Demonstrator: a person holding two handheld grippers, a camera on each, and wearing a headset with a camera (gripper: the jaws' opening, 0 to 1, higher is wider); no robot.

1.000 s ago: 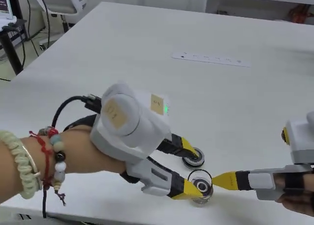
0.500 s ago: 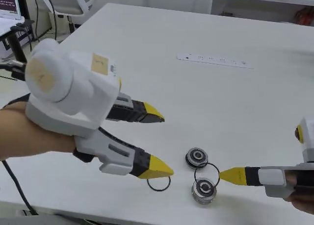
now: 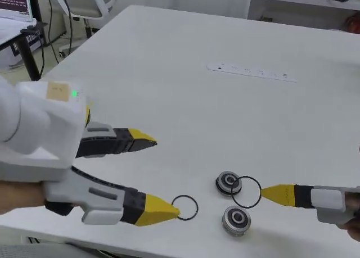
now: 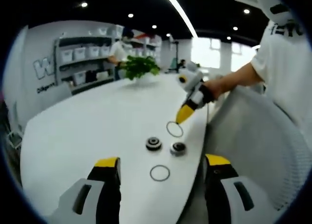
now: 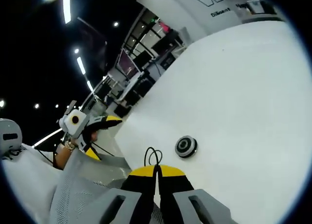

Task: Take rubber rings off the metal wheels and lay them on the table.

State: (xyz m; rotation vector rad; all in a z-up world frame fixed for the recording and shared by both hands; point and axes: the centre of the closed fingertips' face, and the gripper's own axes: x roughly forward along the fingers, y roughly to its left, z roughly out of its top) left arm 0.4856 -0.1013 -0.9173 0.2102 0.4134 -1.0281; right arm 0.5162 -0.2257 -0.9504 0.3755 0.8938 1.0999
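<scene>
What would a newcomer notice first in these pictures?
The bulky white left tool sits at the near left, yellow-tipped jaws wide open, with a loose rubber ring lying on the white table by its lower tip. From the right, the right tool is shut on a second ring, next to a rear wheel and a front wheel, both metal.

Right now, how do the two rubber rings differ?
The loose ring lies flat and free on the table, before the open left hand-held gripper. The held ring is pinched in the shut right hand-held gripper, beside a metal wheel. Both are thin, black, similar in size.
</scene>
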